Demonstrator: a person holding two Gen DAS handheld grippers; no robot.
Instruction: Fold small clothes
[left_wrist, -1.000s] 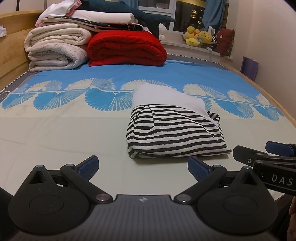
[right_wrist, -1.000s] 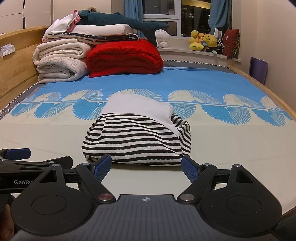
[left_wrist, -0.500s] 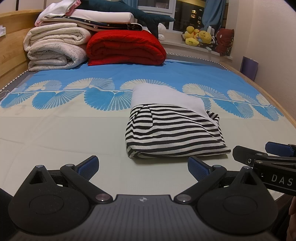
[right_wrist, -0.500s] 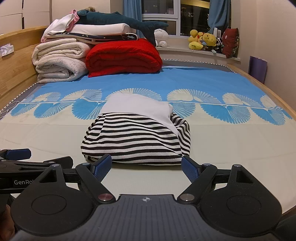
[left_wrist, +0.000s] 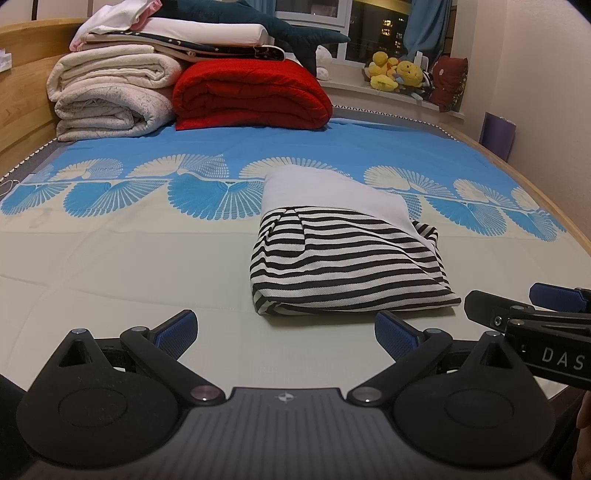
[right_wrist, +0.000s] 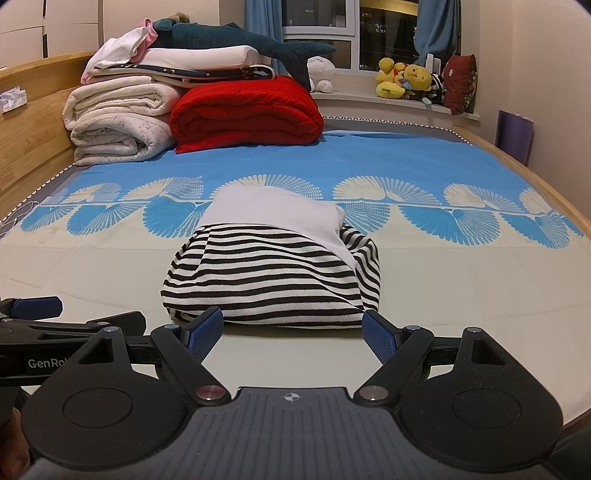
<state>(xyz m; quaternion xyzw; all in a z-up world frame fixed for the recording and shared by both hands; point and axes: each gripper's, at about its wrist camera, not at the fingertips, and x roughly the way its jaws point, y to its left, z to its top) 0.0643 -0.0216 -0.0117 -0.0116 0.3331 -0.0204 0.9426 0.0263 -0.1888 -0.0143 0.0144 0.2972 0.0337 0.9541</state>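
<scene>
— Two claws, and what is in them?
— Nothing. My left claw has its jaws spread wide and empty, low over the near edge of the bed. My right claw is the same, released, just beside the left one (each shows at the rim of the other's view).
— And the garment?
— The striped top lies folded into a compact bundle on the pale part of the sheet, near the near edge, its white half turned toward the blue band. It sits just ahead of my right claw's pads, not touching as far as I can tell.
— Anything else on the bed?
— A red blanket and white blankets, stacked at the far left corner.
</scene>
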